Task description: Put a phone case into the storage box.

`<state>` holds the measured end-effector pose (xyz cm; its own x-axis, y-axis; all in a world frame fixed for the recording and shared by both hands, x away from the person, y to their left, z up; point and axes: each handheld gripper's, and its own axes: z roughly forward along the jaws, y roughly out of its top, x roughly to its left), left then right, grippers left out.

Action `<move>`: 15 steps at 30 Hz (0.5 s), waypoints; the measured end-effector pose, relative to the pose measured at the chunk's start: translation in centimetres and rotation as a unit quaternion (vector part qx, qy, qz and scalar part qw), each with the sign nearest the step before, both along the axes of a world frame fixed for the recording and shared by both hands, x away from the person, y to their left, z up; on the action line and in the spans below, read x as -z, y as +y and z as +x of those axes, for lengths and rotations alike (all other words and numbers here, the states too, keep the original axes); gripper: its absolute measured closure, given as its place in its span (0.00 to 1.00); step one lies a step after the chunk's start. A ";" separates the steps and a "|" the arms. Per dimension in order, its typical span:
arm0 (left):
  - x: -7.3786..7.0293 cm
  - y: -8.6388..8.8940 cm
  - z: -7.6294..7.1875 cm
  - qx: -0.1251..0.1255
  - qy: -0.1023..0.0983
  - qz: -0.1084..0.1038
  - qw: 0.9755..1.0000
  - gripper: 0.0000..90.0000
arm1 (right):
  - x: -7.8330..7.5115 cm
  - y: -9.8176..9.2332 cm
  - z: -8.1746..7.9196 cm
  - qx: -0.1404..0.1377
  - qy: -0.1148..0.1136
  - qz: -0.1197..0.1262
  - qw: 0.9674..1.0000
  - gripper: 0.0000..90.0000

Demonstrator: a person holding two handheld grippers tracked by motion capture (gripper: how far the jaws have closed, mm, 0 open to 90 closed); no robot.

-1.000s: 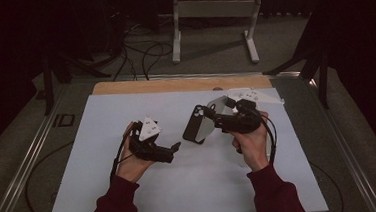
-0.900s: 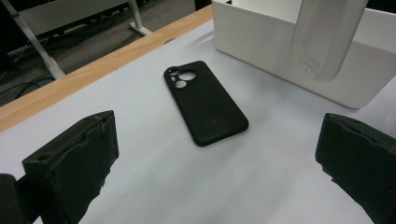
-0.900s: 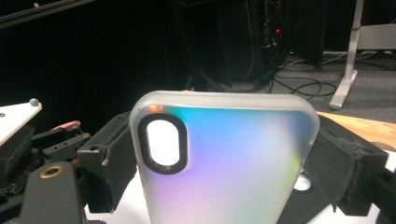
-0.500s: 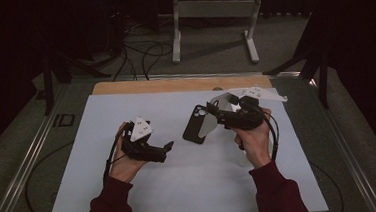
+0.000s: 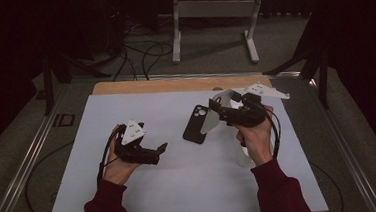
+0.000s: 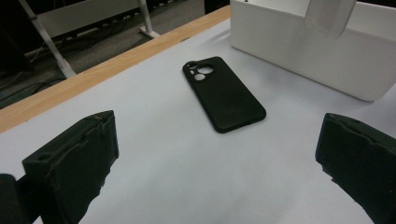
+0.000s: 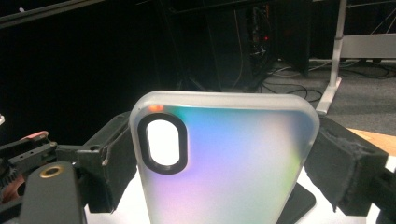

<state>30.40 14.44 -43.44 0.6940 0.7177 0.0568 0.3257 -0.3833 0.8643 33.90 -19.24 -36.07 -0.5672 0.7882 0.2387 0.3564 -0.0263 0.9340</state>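
Two cases: I hold the clear phone case (image 7: pixel 224 158) upright in my right gripper (image 5: pixel 226 114), its jaws pressed on both edges; the black phone case (image 5: pixel 196 124) lies flat on the white table (image 5: pixel 181 186), just beside it.
Change: my left gripper (image 5: pixel 160 149) has drifted away from the black case toward the table's left, leaving it untouched.
Left tool: jaws wide, nothing held.
Left hand (image 5: pixel 117 166): palm up, gripper aimed at the black case.
White box (image 6: pixel 308 51): behind the case.
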 end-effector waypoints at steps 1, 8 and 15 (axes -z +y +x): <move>0.0 0.1 -0.1 -0.001 -0.001 0.001 1.000 0.00 | 0.0 0.0 0.0 0.000 0.000 0.000 1.000 0.18; 0.5 1.2 -0.6 -0.008 -0.012 -0.009 1.000 0.00 | 0.1 -0.3 0.3 0.004 -0.002 -0.002 1.000 0.18; 1.5 2.4 -1.3 -0.018 -0.014 -0.014 1.000 0.00 | 0.2 -0.5 0.6 0.008 -0.001 -0.005 1.000 0.18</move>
